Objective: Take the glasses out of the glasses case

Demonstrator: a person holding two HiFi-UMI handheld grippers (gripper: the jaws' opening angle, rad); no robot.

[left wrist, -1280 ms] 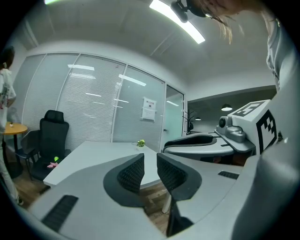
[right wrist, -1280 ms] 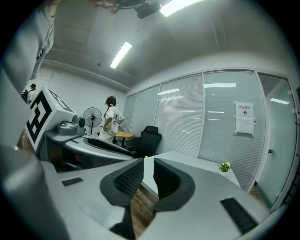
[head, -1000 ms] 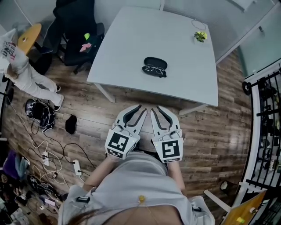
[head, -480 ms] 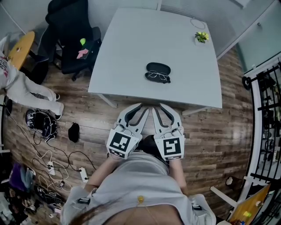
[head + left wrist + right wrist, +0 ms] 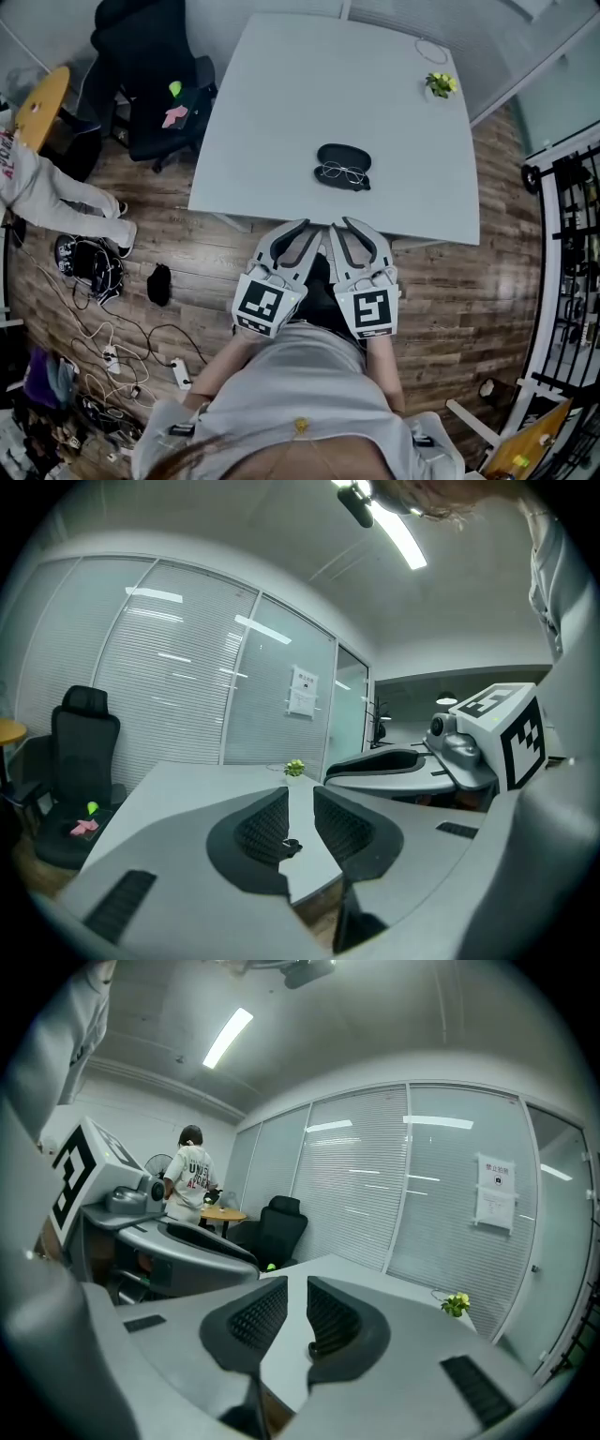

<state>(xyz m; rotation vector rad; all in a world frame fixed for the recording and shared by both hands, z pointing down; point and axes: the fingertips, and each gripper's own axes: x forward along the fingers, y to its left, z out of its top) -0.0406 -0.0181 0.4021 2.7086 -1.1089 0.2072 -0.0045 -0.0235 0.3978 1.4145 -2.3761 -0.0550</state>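
A black glasses case (image 5: 343,155) lies open on the white table (image 5: 281,112), and thin-framed glasses (image 5: 342,173) rest in its near half. Both grippers hang side by side below the table's near edge, short of the case. The left gripper (image 5: 305,231) and the right gripper (image 5: 339,226) each have jaws almost together with nothing between them. In the left gripper view, the left gripper (image 5: 300,822) frames the case (image 5: 290,847) as a small dark shape. From the right gripper (image 5: 297,1316), the case (image 5: 315,1345) peeks past one jaw.
A small potted plant (image 5: 439,84) stands at the table's far right corner, with a thin cord loop (image 5: 427,51) beside it. A black office chair (image 5: 150,84) is left of the table. Cables and a power strip (image 5: 173,372) litter the wooden floor on the left. A person (image 5: 37,183) stands at far left.
The table and the case have slid lower and rightward in the head view, so the table's edge now lies nearer the grippers. The grippers themselves have kept their pose.
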